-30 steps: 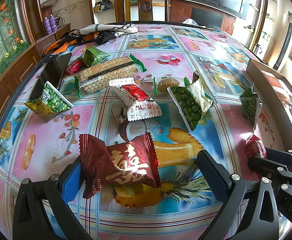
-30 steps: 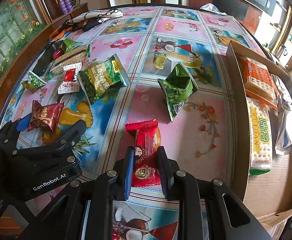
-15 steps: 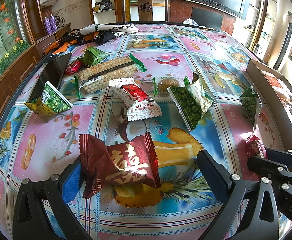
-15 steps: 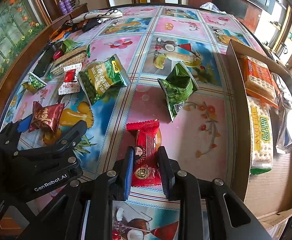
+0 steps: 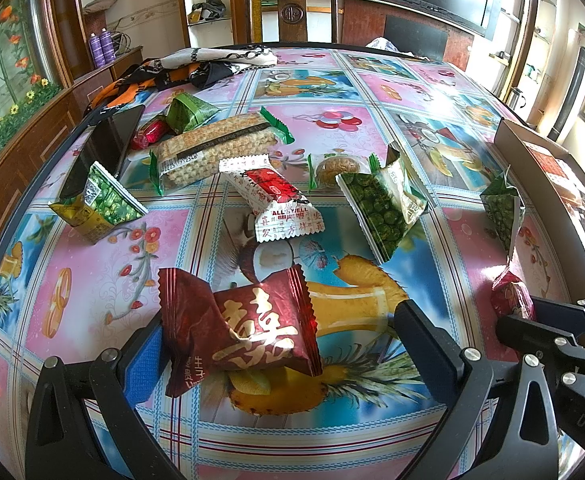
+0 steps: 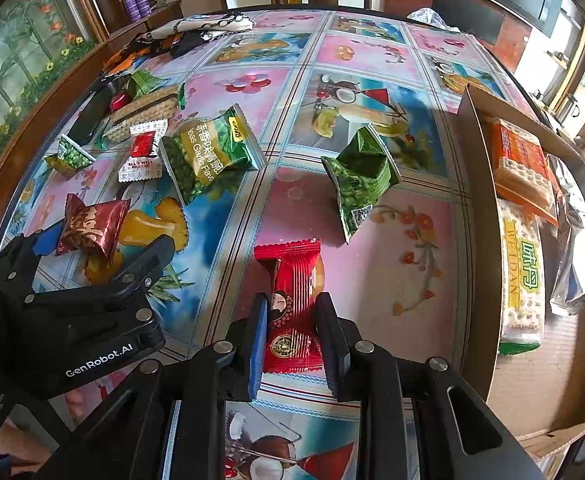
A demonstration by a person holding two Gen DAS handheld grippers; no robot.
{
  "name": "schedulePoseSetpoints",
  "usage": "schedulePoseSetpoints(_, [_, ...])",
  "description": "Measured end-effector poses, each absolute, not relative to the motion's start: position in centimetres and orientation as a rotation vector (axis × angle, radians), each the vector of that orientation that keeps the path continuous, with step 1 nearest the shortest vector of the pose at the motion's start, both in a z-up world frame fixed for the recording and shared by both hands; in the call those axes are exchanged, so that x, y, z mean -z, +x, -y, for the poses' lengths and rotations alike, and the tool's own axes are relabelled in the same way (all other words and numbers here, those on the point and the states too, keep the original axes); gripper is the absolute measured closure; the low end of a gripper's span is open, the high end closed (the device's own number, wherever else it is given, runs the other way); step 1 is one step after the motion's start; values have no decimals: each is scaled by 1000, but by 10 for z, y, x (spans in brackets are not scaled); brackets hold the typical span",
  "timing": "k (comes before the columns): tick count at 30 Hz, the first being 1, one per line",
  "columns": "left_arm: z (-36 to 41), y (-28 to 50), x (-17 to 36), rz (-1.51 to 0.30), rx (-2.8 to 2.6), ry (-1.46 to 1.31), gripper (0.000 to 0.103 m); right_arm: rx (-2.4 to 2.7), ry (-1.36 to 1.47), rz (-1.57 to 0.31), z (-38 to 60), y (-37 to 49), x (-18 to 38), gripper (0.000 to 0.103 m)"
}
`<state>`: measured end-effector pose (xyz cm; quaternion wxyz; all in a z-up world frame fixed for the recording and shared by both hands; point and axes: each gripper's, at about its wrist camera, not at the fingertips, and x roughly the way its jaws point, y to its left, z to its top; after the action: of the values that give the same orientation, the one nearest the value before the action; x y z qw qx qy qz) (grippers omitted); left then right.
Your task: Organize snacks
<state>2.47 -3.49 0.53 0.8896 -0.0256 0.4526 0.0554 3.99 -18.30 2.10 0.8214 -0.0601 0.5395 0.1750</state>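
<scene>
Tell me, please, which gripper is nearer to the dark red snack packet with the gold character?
Left. The left gripper brackets the dark red packet with open jaws; the right gripper sits farther right, closed on a bright red candy.

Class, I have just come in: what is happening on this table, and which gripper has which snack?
A person holding two grippers is sorting wrapped snacks on a patterned table. The right gripper is closed on a bright red candy packet lying on the table. The left gripper is open around a dark red packet, not yet squeezing it. A cardboard box on the right already holds cracker packs. Several green pea bags lie loose.
</scene>
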Motion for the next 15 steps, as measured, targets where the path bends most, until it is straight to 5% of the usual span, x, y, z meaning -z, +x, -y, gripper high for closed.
schedulePoseSetpoints(10, [15,11,-8,-1026,12,-26,1,-395,-102,-1164,189,39,-21,77])
schedulePoseSetpoints(15, [4,1,-15,-1027,29,-24,27,-406,-87,-1170,192,36,-22,78])
